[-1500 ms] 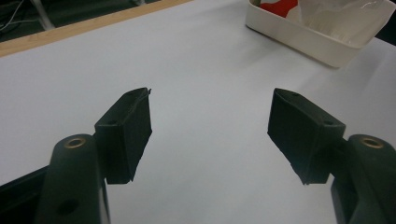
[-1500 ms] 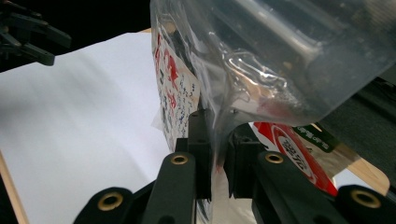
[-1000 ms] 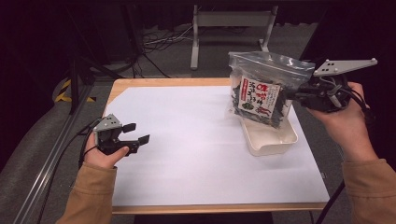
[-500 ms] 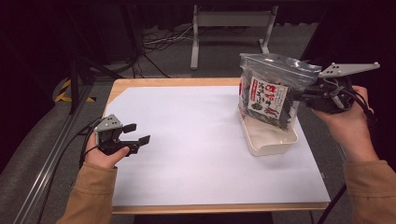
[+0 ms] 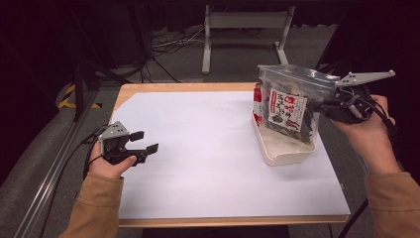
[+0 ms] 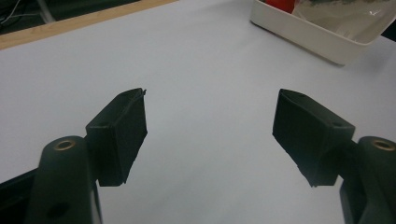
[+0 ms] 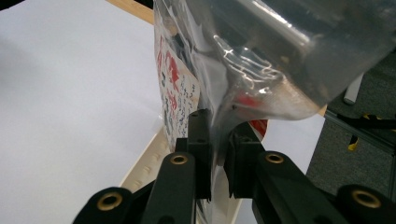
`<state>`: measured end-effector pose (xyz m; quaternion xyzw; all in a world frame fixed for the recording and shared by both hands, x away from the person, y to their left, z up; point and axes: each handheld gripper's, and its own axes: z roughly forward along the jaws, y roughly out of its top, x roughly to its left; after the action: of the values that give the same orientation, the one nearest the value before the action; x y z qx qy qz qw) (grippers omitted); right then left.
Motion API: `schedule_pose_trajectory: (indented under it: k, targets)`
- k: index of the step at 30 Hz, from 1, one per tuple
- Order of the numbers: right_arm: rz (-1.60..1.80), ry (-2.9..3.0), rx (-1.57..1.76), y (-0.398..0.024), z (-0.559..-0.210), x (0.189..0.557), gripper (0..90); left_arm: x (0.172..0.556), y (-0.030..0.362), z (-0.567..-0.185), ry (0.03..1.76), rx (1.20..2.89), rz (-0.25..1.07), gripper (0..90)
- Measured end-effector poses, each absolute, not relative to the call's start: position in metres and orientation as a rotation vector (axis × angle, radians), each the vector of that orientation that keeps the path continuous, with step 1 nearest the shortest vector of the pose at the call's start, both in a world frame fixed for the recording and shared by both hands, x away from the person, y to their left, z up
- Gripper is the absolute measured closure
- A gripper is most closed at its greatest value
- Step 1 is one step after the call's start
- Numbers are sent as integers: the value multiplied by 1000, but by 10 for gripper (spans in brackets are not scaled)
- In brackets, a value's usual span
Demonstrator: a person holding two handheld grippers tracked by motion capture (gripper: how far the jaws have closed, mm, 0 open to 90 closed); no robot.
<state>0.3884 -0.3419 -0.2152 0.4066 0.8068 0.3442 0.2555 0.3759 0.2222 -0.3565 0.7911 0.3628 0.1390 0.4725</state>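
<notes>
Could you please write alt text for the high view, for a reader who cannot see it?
The right gripper is shut on a clear snack bag, holding it upright with its bottom in a white tray at the right of a white-covered table. The left gripper rests open and empty at the table's left edge.

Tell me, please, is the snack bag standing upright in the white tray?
Upright: the snack bag stands on edge, its bottom in the white tray, pinched by the right gripper.
</notes>
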Motion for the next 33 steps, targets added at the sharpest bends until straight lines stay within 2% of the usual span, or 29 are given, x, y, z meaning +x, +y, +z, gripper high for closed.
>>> schedule_pose_trajectory:
  k: [33]
  targets:
    - [913, 2257, 1215, -346, -255, 399, 813, 377, 221, -358, 896, 1938, 339, 247]
